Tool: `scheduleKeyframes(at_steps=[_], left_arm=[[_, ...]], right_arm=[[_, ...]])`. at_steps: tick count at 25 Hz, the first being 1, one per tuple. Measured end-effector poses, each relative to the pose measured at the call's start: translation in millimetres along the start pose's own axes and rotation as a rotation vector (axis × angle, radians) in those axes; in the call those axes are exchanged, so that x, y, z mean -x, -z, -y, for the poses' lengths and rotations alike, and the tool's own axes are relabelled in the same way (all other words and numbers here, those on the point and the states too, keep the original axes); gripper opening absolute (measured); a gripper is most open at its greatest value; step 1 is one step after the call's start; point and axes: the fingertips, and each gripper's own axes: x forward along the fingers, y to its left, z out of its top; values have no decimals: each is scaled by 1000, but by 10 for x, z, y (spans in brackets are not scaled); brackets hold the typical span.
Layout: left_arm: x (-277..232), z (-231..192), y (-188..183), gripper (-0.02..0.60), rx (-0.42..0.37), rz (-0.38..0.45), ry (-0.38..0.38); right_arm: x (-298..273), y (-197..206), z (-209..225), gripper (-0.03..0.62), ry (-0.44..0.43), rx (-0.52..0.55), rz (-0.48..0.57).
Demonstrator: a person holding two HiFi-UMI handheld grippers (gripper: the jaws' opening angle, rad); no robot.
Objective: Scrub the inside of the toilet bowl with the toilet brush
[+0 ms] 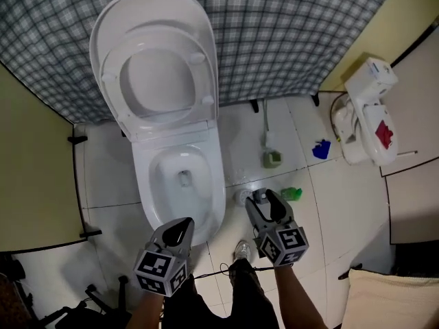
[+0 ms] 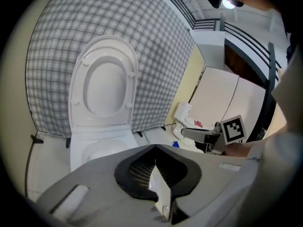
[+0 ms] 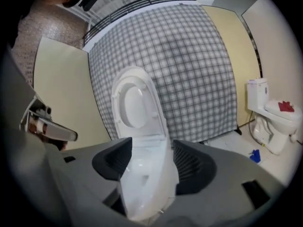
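Note:
The white toilet (image 1: 182, 177) stands with lid and seat (image 1: 156, 67) raised, its bowl open to view. On the floor tiles to its right stands a thin-handled toilet brush (image 1: 269, 146) with a pale green base. My left gripper (image 1: 182, 228) hovers over the bowl's near rim, jaws together with nothing in them; its pads (image 2: 142, 171) meet. My right gripper (image 1: 264, 199) hangs right of the bowl, nearer me than the brush, open and empty. Between its pads (image 3: 191, 167) the toilet (image 3: 137, 108) shows. The right gripper (image 2: 208, 135) also appears in the left gripper view.
A checked curtain (image 1: 288, 33) hangs behind the toilet, with yellow panels (image 1: 34, 177) at the sides. A second small white toilet (image 1: 363, 108) with a red item on it stands at the right. A blue object (image 1: 321, 149) and a green one (image 1: 291, 193) lie on the tiles.

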Motion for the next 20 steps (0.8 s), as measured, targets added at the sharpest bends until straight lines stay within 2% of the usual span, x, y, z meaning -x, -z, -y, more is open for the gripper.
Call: scheduleKeyframes(at_steps=[1,3,5,7,11,13,16,20], left_arm=[[-20,-36,14,-6,3,37,6],[65,-30,-127,-6,0,98,11],[260,42,-413,-6,-13,147,13],[494,139,-701,-6,-17,187,16],[924,305,-1146,-6,-13,251,8],[1102,380,-1342,-6,-57,267,7],[1460,516,-1729,-8,-114,315,0],[1750,662,-1971,-8,-140,372,-8]], right_arm=[[-8,-70,-131,279,-30,18,26],[57,-327,-438,220,-96,58,62],[200,-693,-781,149,-163,99,90],[389,-1023,-1109,113,-237,112,107],[730,-1480,-1600,112,-372,51,124],[858,-1706,-1742,66,-392,30,156],[1112,-2155,-2017,15,-442,29,223],[1374,-2486,-2298,6,-524,73,276]])
